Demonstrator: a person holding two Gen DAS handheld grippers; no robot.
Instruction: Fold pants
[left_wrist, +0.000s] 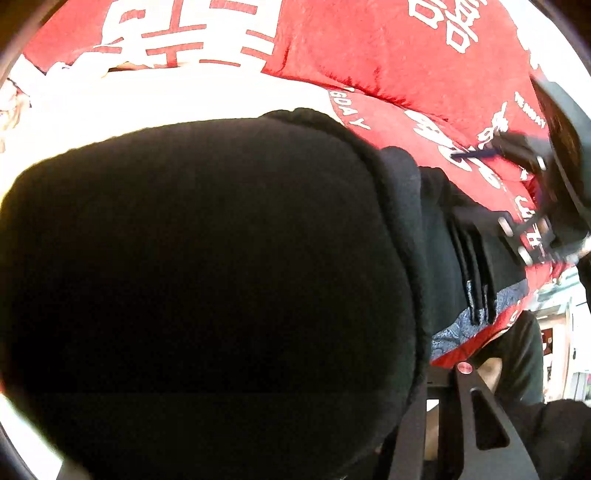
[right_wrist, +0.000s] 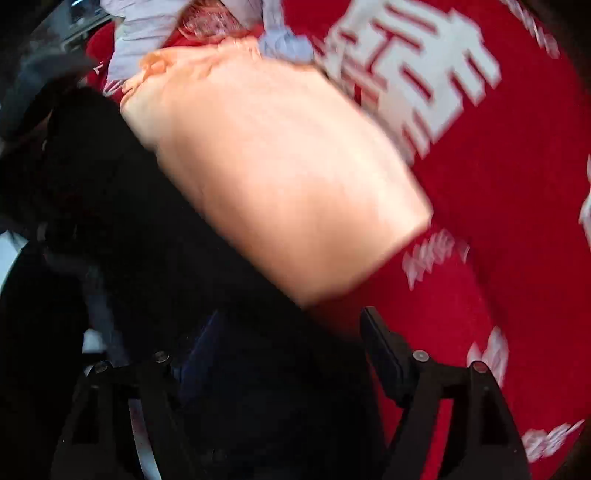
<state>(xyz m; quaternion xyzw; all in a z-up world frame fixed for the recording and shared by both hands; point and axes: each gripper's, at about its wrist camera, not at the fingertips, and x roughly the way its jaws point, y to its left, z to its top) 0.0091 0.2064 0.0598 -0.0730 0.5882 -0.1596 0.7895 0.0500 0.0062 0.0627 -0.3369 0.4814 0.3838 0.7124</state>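
Black pants (left_wrist: 207, 266) fill most of the left wrist view, bunched up close to the camera and draped over my left gripper; only its right finger (left_wrist: 480, 413) shows, so I cannot tell its state. The other gripper (left_wrist: 524, 206) appears blurred at the right, over the red cloth. In the right wrist view my right gripper (right_wrist: 280, 354) stands open with black pants fabric (right_wrist: 221, 314) lying between and over the fingers; the right pad (right_wrist: 384, 354) is bare. The view is motion-blurred.
A red cloth with white characters (left_wrist: 388, 48) (right_wrist: 498, 221) covers the surface. A folded peach garment (right_wrist: 280, 177) lies beyond the pants, with a pale lilac garment (right_wrist: 147, 37) behind it. A white garment (left_wrist: 184, 96) lies behind the pants.
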